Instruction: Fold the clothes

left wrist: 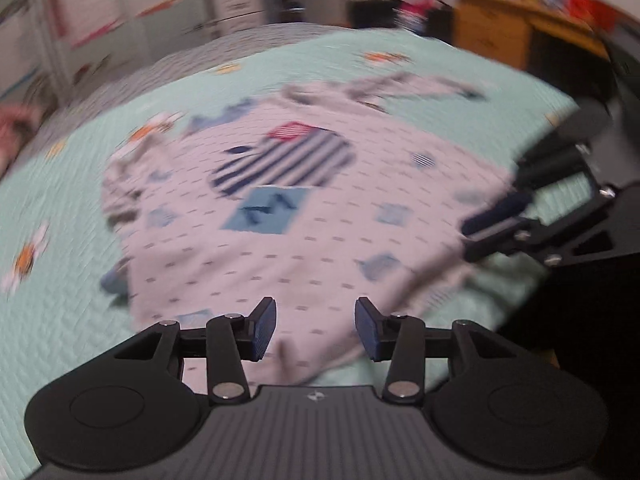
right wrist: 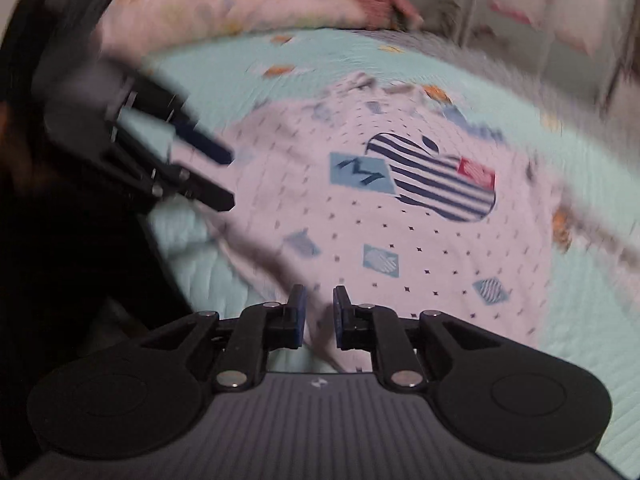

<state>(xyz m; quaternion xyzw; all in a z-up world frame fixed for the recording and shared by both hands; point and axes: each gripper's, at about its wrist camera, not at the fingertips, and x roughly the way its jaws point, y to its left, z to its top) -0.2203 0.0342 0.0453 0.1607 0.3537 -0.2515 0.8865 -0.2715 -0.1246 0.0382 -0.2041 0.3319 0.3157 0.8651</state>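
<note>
— Shirt point(left wrist: 304, 216): where is it lying, and what is it made of?

— It lies spread flat on my bed, on the mint quilted bedspread point(left wrist: 68, 304). It looks like soft pale knit cloth, sprinkled with small dark marks and light-blue patches, with a big navy-and-white striped apple shape on the chest and a small red patch at the apple's top.

— Going left to right, what do you see from your left tool?

— Bedspread with daisy prints at the left, then the shirt across the middle, then my right gripper point(left wrist: 494, 224) at the shirt's right edge. My left gripper point(left wrist: 315, 330) hangs over the near hem, its blue ribbed pads wide apart with nothing between them.

— And the right one?

— In its own view the right gripper point(right wrist: 318, 318) has its jaws narrow; a fold of hem lies in the gap, but blur keeps me from telling whether it is pinched.

— The room?

— Blurred. White cupboards at the left, an orange-brown wooden desk point(left wrist: 504, 28) at the right, a pink pillow point(right wrist: 224, 4) at the bed's edge.

— Which way does the shirt point?

— Long axis runs away from me: hem near, collar far.
</note>
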